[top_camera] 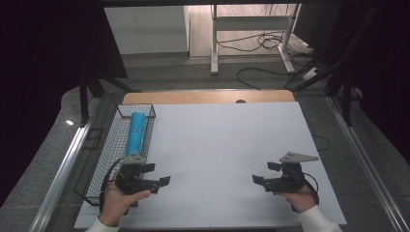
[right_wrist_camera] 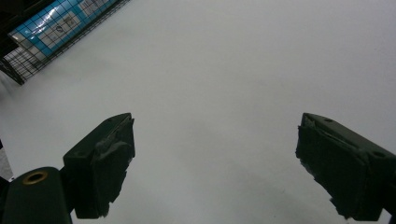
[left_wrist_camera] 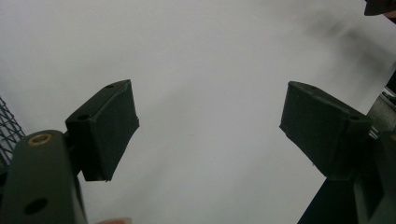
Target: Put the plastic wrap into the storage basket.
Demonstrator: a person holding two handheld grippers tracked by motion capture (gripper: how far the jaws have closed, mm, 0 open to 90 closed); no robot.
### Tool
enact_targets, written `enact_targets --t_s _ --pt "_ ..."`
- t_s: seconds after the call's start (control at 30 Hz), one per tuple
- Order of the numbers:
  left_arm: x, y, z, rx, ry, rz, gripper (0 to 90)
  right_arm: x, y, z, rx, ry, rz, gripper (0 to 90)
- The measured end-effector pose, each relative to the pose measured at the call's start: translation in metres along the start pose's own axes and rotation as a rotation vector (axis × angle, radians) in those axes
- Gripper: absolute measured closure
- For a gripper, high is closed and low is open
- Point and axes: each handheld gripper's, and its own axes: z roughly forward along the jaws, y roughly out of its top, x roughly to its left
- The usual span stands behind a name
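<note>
Your jaws stand wide apart on both sides and grip nothing: the left gripper (top_camera: 155, 178) hovers over the desk's (top_camera: 217, 145) near left corner, just beside the wire basket (top_camera: 107, 159), and the right gripper (top_camera: 263, 174) hangs over the near right part, well apart from it. The blue tube (top_camera: 137, 130) lies lengthwise in the basket along the left edge, toward the far end. It looks like the next thing to pick up, so bring the left gripper over the basket rim, line the jaws across the tube's width rather than along it, and come down without catching the wire. Close only once both jaws flank it.
</note>
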Motion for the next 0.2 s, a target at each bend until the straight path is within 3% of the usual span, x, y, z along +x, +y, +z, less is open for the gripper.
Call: enact_targets --t_s 0.2 --pt "0.0012 -0.0009 0.0022 -0.001 0.016 0.002 18.7 -0.0009 -0.0013 -0.0017 -0.003 -0.007 -0.013 12.0"
